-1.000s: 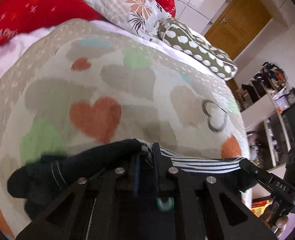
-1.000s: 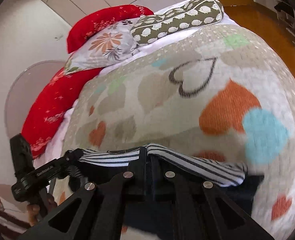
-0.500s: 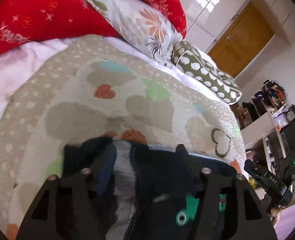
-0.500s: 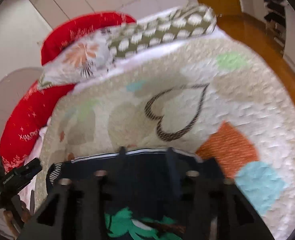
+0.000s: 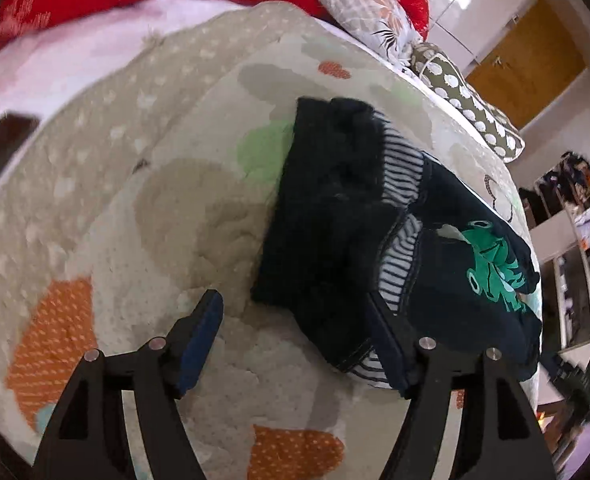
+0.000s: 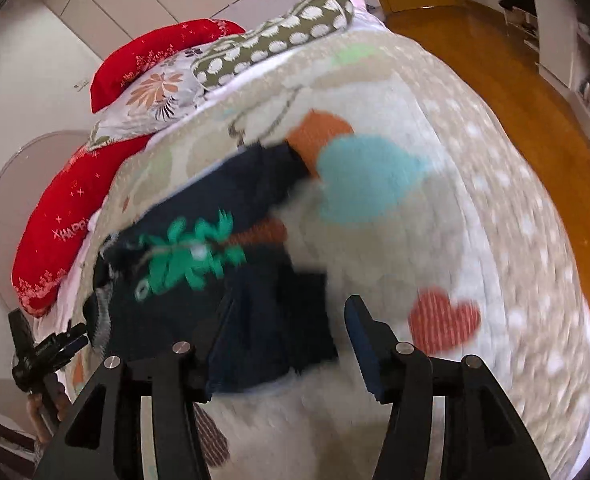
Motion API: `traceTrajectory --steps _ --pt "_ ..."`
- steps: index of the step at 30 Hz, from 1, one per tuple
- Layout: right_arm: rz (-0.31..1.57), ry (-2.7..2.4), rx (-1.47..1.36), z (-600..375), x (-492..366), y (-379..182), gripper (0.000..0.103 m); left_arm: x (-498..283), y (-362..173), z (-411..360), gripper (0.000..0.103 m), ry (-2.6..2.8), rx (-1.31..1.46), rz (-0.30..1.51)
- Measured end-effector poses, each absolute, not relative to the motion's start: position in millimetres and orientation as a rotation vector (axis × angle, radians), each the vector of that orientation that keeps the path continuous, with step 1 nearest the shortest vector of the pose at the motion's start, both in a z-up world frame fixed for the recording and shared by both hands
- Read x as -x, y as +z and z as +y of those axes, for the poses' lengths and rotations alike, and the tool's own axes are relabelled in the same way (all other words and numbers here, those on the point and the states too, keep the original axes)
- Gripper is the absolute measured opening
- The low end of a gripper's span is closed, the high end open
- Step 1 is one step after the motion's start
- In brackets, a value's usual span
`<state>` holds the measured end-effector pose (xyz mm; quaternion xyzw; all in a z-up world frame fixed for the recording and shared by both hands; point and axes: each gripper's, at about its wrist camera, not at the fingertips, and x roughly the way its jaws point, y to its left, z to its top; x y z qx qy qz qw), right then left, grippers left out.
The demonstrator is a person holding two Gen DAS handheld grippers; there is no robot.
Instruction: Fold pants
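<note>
The pants [image 5: 359, 216] lie bunched and partly folded on the bed's blanket [image 5: 167, 216], dark cloth with a striped lining and a green frog print showing.

The left claw [image 5: 295, 320] stands well open, its jaws having just been opening, and grips nothing. Its right finger [image 5: 391, 344] overlaps the near edge of the pants; its left finger is over bare blanket.

The right claw [image 6: 287, 332] is also open after just opening, holding nothing. A corner of the pants [image 6: 199, 256] lies between and ahead of its fingers, loose on the blanket [image 6: 455, 184].

Beyond both claws, pillows [image 6: 159, 92] are piled at the far end of the bed.
</note>
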<state>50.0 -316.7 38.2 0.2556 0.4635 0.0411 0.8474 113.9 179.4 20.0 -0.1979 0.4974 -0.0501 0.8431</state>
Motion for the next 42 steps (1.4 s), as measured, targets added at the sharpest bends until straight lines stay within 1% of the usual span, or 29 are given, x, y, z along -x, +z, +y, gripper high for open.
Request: traceTrajectory --steps 3,6,7,8,9,10,11,12,13,20,21,22,24,25,26,27,28,30,32,35,37,42 --pt "0.975 0.076 -0.538 -308 -34 26 0.059 -120 20 170 0.08 -0.116 0.392 1.025" --pt "0.981 0.062 -0.57 -301 -33 13 0.059 -133 20 156 0.08 -0.161 0.409 1.038" --pt "0.978 0.052 -0.569 -298 -35 11 0.059 -136 19 150 0.074 -0.156 0.409 1.048" --pt "0.968 0.039 -0.562 -295 -38 11 0.059 -136 19 147 0.062 -0.144 0.398 1.054" --pt "0.959 0.033 -0.549 -291 -41 12 0.059 -137 18 142 0.029 -0.128 0.373 1.069" --pt "0.958 0.04 -0.536 -288 -43 12 0.058 -136 18 139 0.028 -0.133 0.367 1.085" --pt "0.962 0.052 -0.519 -284 -46 13 0.033 -133 19 140 0.028 -0.128 0.369 1.08" --pt "0.979 0.07 -0.503 -279 -50 12 0.012 -131 21 141 0.027 -0.13 0.37 1.081" --pt "1.003 0.089 -0.505 -277 -53 12 0.012 -127 24 143 0.027 -0.138 0.38 1.082" --pt "0.994 0.149 -0.559 -282 -36 30 0.012 -97 47 166 0.028 -0.143 0.435 1.058" --pt "0.998 0.162 -0.574 -283 -32 31 0.012 -94 46 166 0.029 -0.138 0.429 1.057" --pt "0.998 0.169 -0.577 -282 -29 31 0.012 -92 44 166 0.034 -0.127 0.413 1.06" --pt "0.999 0.172 -0.535 -277 -24 29 0.016 -89 35 167 0.043 -0.102 0.39 1.072" --pt "1.002 0.147 -0.495 -273 -22 27 0.02 -88 30 169 0.045 -0.099 0.396 1.076" --pt "1.011 0.122 -0.468 -271 -19 24 0.03 -84 26 173 0.045 -0.103 0.412 1.081" --pt "1.017 0.114 -0.463 -272 -18 23 0.037 -80 24 176 0.047 -0.115 0.431 1.078" --pt "1.011 0.115 -0.478 -275 -16 24 0.039 -74 25 181 0.05 -0.128 0.446 1.066" --pt "0.969 0.105 -0.527 -286 -10 33 0.048 -64 29 187 0.054 -0.125 0.447 1.038" --pt "0.914 0.071 -0.527 -297 -12 47 0.053 -49 37 193 0.055 -0.098 0.433 1.001" --pt "0.895 0.055 -0.491 -300 -38 61 0.054 -29 46 203 0.055 -0.09 0.463 0.96" --pt "0.929 0.083 -0.494 -296 -69 59 0.055 -16 50 207 0.055 -0.104 0.504 0.942" --pt "1.077 0.06 -0.624 -295 -151 23 0.055 8 57 207 0.057 -0.106 0.533 0.914"
